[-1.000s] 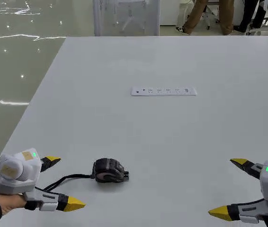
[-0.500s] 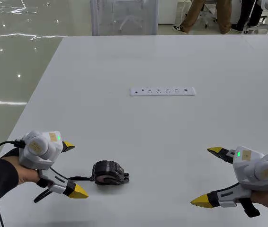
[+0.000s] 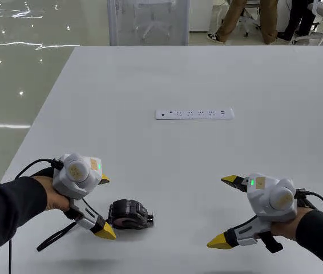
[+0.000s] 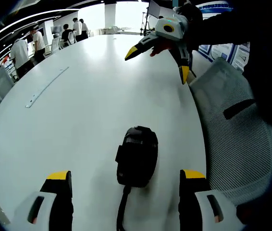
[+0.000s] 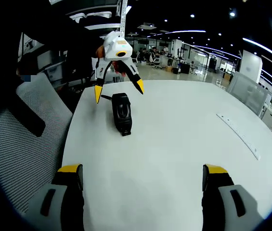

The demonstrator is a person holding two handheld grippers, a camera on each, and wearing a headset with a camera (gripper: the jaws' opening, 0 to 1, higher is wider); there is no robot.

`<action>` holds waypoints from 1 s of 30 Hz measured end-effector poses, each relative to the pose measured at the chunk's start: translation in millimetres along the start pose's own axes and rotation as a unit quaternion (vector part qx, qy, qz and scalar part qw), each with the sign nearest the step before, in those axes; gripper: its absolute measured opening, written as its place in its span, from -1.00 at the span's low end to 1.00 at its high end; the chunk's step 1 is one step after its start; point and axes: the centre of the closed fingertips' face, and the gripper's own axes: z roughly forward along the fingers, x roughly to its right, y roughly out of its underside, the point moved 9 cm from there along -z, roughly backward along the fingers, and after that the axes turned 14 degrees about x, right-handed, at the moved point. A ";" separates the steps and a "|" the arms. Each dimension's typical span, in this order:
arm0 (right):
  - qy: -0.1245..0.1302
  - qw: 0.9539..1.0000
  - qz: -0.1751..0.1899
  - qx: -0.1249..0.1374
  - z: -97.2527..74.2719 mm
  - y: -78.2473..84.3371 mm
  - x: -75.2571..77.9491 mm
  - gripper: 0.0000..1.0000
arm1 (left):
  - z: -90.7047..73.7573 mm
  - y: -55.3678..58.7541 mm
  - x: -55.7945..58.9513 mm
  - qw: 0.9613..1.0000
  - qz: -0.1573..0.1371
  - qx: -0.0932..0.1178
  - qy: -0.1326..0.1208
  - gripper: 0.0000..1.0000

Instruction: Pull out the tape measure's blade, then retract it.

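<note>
Closest in, near the front edge of a white table [image 3: 207,74]: the left gripper [image 3: 105,206], held in a dark-sleeved hand, jaws wide apart and clamped on nothing. Just ahead of its yellow tips, lying flat on the tabletop between them: the tape measure [image 3: 129,213], a compact dark case, not yet touched. Trailing from the case's back end toward the left hand: a black strap [image 3: 56,238]. At the opposite end of the case, a small dark nub, probably the blade's hook, though too small to be sure. No blade drawn out.

Well apart to the right, at about the same nearness: the right gripper [image 3: 222,210], jaws likewise spread and empty, pointed across the table at the case.

Judged as the approach, before any grip. To do it well: close the left jaws squarely across the case, clear of the strap, firmly enough to stop it sliding. Then bring the right tips low to the hook end, pinch the tab, and pull straight along the table rather than upward. For the return, ease the blade back instead of letting it snap.

Farther off, mid-table: a white power strip [image 3: 194,114]. Beyond the far edge: glossy floor, chair bases, legs of people standing.
</note>
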 end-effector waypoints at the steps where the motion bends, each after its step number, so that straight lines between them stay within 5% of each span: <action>1: -0.004 1.000 -0.002 0.000 3.9 -1.1 0.6 1.00 | 2.9 -0.7 0.5 1.000 -0.001 -0.003 0.005 0.75; 15: -0.034 0.999 -0.003 0.003 43.1 -8.5 -2.6 0.89 | 20.7 -5.5 5.1 1.000 0.015 -0.012 0.022 0.32; 25: -0.077 0.997 -0.016 -0.005 77.5 -14.7 -11.3 0.57 | 31.1 -22.9 11.8 0.998 0.047 0.002 0.031 -0.21; 26: -0.082 0.996 -0.017 -0.006 81.6 -16.7 -12.0 0.53 | 30.5 -21.9 10.4 0.998 0.064 -0.017 0.022 -0.34; 30: -0.098 0.995 -0.029 -0.010 96.7 -21.8 -14.1 0.41 | 31.7 -21.3 13.4 0.998 0.055 -0.010 0.034 -0.37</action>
